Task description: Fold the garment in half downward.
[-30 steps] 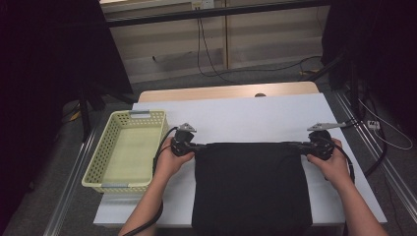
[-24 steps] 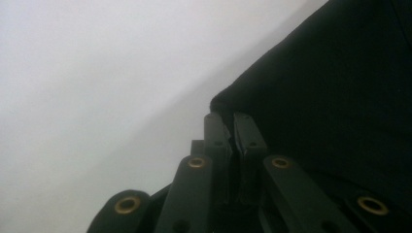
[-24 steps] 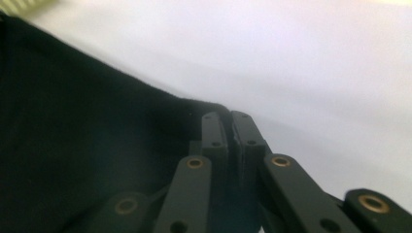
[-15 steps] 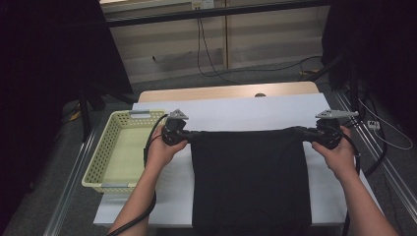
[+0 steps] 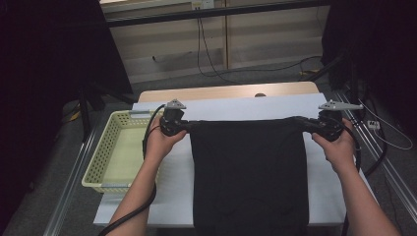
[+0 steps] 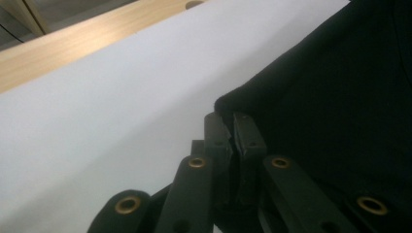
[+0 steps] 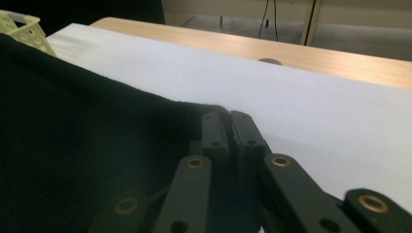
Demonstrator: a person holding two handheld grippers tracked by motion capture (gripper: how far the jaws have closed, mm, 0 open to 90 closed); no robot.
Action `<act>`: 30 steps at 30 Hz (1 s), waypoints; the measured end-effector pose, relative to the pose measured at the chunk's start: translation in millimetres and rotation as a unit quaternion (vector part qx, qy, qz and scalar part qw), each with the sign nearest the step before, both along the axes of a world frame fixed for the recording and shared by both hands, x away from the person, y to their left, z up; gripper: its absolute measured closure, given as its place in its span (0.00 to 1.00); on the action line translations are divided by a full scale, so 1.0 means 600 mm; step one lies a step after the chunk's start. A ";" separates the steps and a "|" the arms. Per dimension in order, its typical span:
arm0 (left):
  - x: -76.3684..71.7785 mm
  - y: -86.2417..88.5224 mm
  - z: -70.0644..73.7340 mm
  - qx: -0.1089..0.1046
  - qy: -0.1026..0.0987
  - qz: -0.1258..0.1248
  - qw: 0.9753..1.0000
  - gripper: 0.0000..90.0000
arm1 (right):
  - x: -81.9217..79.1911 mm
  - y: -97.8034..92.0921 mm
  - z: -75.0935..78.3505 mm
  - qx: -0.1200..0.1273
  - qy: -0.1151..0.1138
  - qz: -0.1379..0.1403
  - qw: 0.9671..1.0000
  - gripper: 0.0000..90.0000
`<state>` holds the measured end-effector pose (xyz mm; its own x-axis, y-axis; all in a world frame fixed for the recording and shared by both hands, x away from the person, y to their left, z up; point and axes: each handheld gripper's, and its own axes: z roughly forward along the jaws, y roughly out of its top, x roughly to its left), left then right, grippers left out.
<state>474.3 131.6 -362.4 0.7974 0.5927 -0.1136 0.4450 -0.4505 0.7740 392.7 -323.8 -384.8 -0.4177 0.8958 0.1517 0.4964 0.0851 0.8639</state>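
A black cloth (image 5: 248, 172) lies stretched over the white table sheet (image 5: 172, 177), its near end hanging past the front edge. My left gripper (image 5: 186, 126) is shut on the cloth's far left corner (image 6: 228, 104). My right gripper (image 5: 306, 123) is shut on the far right corner (image 7: 214, 110). Both corners are pulled taut a little above the sheet, so the far edge runs straight between the grippers. In each gripper view the jaws are pressed together with black fabric (image 7: 73, 145) pinched at the tips.
A pale yellow plastic basket (image 5: 101, 164) sits at the table's left side, beside my left forearm. A wooden strip (image 5: 221, 92) runs along the far table edge. Metal rails (image 5: 388, 169) flank the table, and cables (image 5: 216, 73) lie on the floor beyond.
Both grippers have moved away from the person toward the far side, carrying the cloth's corners with them. The cloth now reaches farther up the table and looks more stretched.
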 end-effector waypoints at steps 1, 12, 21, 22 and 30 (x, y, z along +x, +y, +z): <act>0.001 0.001 0.002 0.000 -0.002 0.001 1.000 0.96 | 0.002 0.001 0.001 0.001 0.000 0.002 1.000 0.96; 0.033 0.001 -0.007 0.000 0.003 0.008 1.000 0.96 | 0.027 0.012 0.003 -0.012 0.004 -0.001 1.000 0.96; 0.038 -0.005 -0.010 0.001 0.005 0.006 1.000 0.96 | 0.034 0.013 -0.003 -0.015 0.014 0.005 1.000 0.96; 0.037 -0.005 -0.009 0.002 0.003 0.007 1.000 0.96 | 0.033 0.014 -0.003 -0.014 0.013 0.006 1.000 0.96; 0.037 -0.003 -0.005 0.006 0.000 0.007 1.000 0.96 | 0.027 0.016 0.002 -0.015 0.006 0.005 1.000 0.96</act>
